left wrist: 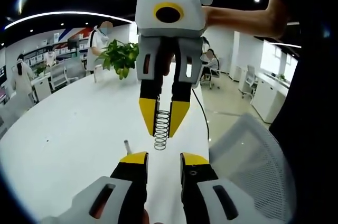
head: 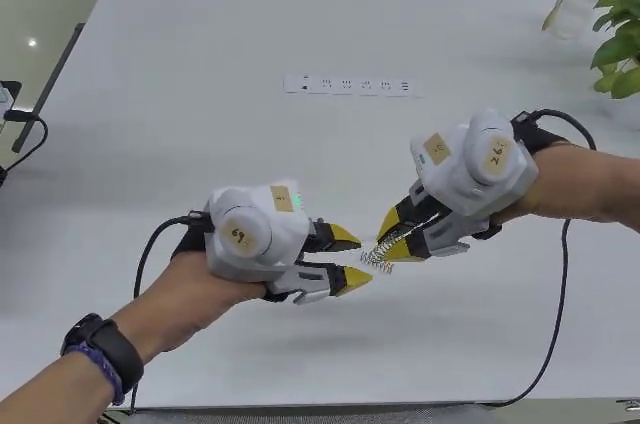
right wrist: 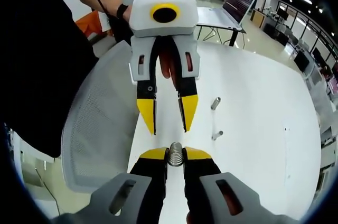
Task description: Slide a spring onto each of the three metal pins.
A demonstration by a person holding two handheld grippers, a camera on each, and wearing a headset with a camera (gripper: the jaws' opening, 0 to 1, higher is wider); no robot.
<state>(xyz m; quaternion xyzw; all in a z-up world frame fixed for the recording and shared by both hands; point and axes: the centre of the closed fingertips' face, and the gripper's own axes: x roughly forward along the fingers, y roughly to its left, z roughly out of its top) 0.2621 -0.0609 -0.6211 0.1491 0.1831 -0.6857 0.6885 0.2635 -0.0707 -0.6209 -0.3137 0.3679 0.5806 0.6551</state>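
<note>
I am clamping my right tongs point(head: 396, 238) on a small coiled silver wire spring point(head: 377, 255). The yellow tips are gripping it by one end, so most of the coil is sticking out past them. My left tongs point(head: 355, 258) are standing released, with a clear gap between the jaws and nothing in them. The two pairs are facing each other tip to tip above the white surface point(head: 200, 94), near but not touching.

The spring's long axis is running along my right tongs and pointing straight at the gap of the left ones. In the right gripper view I am looking down its bore, end on.

Two short grey metal pins point(right wrist: 215, 103) are sitting on the surface beyond my left tongs and off to one side, apart from the spring. I cannot tell whether they are standing or lying. A small grey piece point(left wrist: 127, 146) is showing just beside a left tip in the left gripper view, and I am only guessing it is another pin.

I am judging that no spring is on a pin yet. My empty left tongs, being nearer the pins, look like the ones to fetch one and line it up with the spring's open end.
</note>
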